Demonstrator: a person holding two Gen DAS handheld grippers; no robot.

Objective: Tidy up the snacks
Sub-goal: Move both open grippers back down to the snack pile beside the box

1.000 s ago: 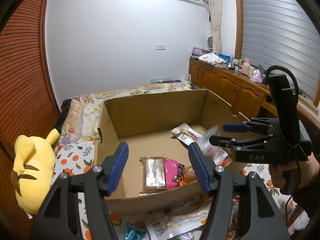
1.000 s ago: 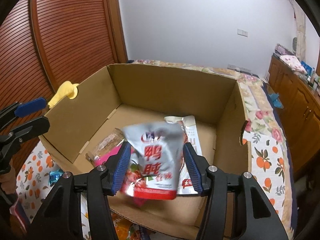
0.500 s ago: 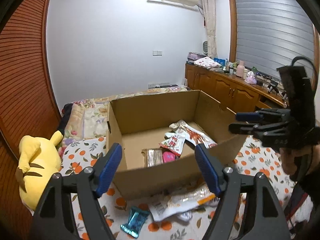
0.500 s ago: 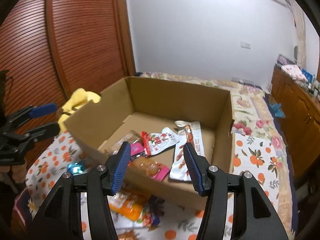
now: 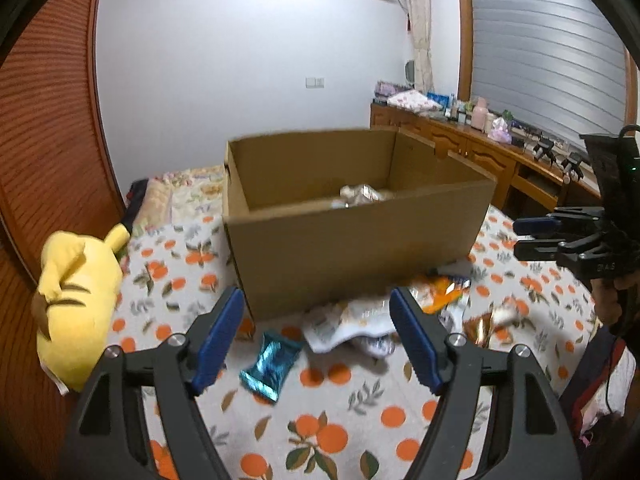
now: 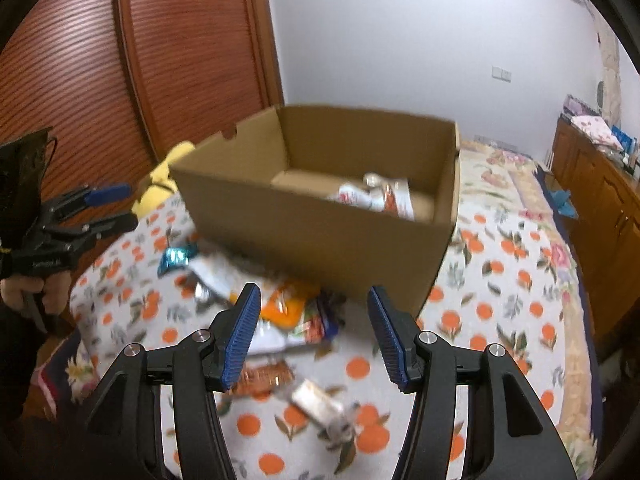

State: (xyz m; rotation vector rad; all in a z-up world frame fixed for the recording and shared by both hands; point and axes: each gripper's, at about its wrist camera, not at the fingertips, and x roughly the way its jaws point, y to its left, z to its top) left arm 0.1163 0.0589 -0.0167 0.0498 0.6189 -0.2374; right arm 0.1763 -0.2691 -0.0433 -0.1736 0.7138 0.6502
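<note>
Cardboard box [image 5: 352, 248]: open-topped, on the bed [image 5: 344, 412] with orange-print cover; a few snack packets [image 6: 376, 196] inside at the far end. Loose snack pile [image 6: 288, 312]: on the cover, just in front of the box's near wall; orange pouch, white pouches, blurred. Teal foil packet [image 5: 270, 364]: on the cover, apart from the pile, toward the plush. Small wrapped bar [image 6: 316, 400]: nearer the right gripper. Left gripper [image 5: 316, 340]: above the teal packet and pile, fingers spread wide, holding nothing. Right gripper [image 6: 314, 334]: above the pile, fingers parted, holding nothing. Yellow plush toy [image 5: 76, 300]: beside the box, at the bed's edge.
</note>
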